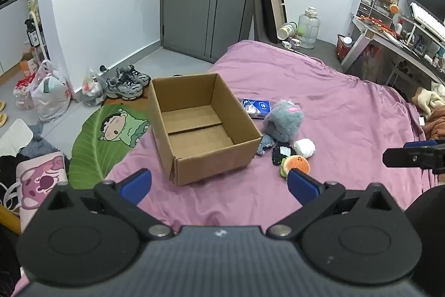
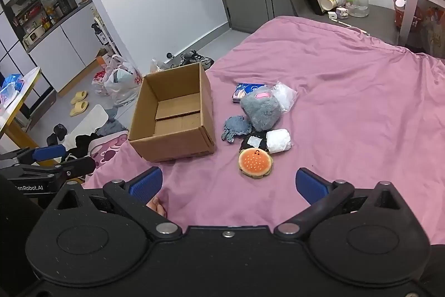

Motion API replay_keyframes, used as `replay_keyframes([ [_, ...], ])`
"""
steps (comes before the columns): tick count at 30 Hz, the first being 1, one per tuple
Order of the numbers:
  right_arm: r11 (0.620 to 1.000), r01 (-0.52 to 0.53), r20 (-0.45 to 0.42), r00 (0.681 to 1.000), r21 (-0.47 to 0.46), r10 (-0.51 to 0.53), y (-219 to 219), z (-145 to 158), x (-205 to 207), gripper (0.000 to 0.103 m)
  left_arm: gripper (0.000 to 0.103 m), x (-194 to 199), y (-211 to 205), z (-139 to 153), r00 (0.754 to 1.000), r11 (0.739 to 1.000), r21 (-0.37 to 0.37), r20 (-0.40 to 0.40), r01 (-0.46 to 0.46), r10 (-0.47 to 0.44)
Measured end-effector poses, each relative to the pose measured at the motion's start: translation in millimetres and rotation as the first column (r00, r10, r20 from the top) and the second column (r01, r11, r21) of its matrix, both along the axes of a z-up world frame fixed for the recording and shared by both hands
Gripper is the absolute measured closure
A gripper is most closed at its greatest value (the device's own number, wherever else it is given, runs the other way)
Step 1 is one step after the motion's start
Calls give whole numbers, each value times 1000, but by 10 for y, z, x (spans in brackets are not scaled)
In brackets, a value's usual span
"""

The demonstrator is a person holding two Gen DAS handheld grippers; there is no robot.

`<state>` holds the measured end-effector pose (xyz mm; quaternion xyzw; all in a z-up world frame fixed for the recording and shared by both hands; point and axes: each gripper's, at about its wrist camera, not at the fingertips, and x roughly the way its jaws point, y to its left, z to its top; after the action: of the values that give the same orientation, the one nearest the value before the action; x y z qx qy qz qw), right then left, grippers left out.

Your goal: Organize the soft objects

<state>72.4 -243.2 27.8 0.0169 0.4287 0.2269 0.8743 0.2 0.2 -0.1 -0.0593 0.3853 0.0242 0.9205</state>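
Observation:
An open, empty cardboard box [image 1: 200, 127] [image 2: 172, 116] stands on the pink bed sheet [image 1: 333, 102] [image 2: 347, 102]. To its right lies a cluster of soft things: a grey fluffy plush [image 1: 283, 118] [image 2: 261, 110], a burger plush [image 1: 296, 166] [image 2: 256, 162], a white soft bundle [image 1: 305, 147] [image 2: 278, 141], a black piece [image 1: 282, 153] [image 2: 253, 142] and a blue-grey knitted piece [image 1: 265, 144] [image 2: 235, 128]. My left gripper [image 1: 219, 183] is open and empty, in front of the box. My right gripper [image 2: 229, 184] is open and empty, just short of the burger plush.
A blue packet [image 1: 257, 107] [image 2: 244, 92] and a clear plastic bag [image 2: 283, 95] lie behind the grey plush. Shoes [image 1: 128, 82], plastic bags [image 1: 50, 96] and a green leaf mat [image 1: 105, 141] sit on the floor left of the bed. A desk [image 1: 395, 46] stands at right.

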Motion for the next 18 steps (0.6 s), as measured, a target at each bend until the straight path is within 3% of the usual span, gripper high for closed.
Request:
replay_keyframes([
  [13,1000,0,0,1000,11,0,0,14,5,0,0,-5,-1,-5,1000,1000,-6,24,4,-4],
  [18,1000,1,3,1000,9,-1,-5,22,-13,0,0,22,11,119,1000,1000,-6,26,4,-4],
])
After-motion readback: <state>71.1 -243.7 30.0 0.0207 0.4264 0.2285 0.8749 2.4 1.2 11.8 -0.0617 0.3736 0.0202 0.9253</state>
